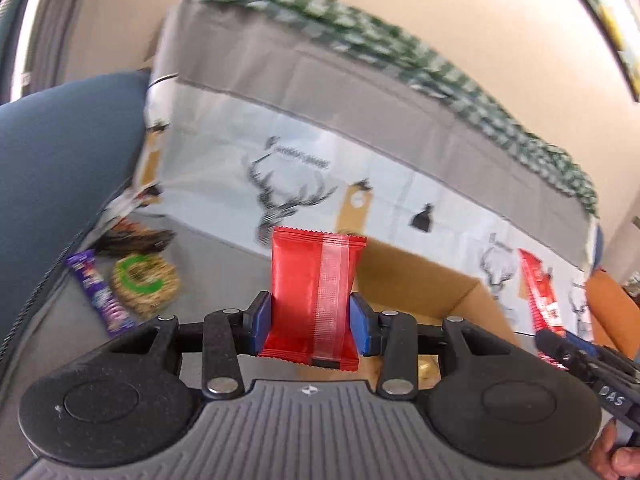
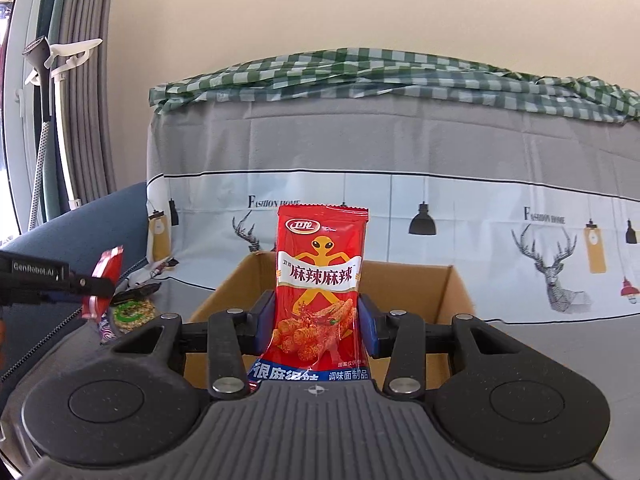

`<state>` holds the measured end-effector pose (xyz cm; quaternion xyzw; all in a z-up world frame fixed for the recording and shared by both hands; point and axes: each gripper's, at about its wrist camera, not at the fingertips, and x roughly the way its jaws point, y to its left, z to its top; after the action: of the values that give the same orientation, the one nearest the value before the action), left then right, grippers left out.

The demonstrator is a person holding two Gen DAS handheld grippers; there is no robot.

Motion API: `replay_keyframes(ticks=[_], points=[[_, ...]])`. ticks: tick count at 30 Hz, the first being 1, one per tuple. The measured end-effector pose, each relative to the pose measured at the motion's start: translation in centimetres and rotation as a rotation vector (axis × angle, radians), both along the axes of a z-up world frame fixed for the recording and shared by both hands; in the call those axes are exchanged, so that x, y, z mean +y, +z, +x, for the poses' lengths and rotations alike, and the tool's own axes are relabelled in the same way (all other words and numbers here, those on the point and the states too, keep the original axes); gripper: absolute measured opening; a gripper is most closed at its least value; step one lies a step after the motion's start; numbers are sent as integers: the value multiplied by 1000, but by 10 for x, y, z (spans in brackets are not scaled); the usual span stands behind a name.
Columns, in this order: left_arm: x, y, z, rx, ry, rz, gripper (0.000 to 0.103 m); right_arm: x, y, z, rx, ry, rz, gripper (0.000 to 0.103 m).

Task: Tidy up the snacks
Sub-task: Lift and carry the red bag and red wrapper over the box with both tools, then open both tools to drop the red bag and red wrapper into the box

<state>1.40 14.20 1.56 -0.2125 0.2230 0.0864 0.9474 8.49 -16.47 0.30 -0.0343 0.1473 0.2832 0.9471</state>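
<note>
My left gripper is shut on a red snack packet, back seam toward the camera, held upright above the near edge of an open cardboard box. My right gripper is shut on a red spicy-strip packet with an alien figure, held upright over the same box. The right gripper and its packet show at the right of the left wrist view. The left gripper with its packet shows at the left of the right wrist view.
On the grey surface left of the box lie a purple bar, a round grain cake with a green mark and a dark wrapper. A blue cushion stands at left. A deer-print cloth hangs behind the box.
</note>
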Motion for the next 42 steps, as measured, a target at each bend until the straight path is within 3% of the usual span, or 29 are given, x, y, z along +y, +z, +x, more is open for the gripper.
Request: replay_keyframes(ticks=[7, 14, 29, 42], points=[[-48, 7, 12, -87, -135, 87, 45, -9, -3, 2, -11, -18, -24, 45], [-94, 6, 18, -108, -250, 208, 45, -11, -6, 4, -6, -30, -23, 45], [-103, 2, 21, -104, -276, 146, 46, -10, -6, 9, 12, -38, -13, 45], [-123, -3, 30, -94, -320, 160, 46, -13, -8, 15, 28, -46, -15, 45]])
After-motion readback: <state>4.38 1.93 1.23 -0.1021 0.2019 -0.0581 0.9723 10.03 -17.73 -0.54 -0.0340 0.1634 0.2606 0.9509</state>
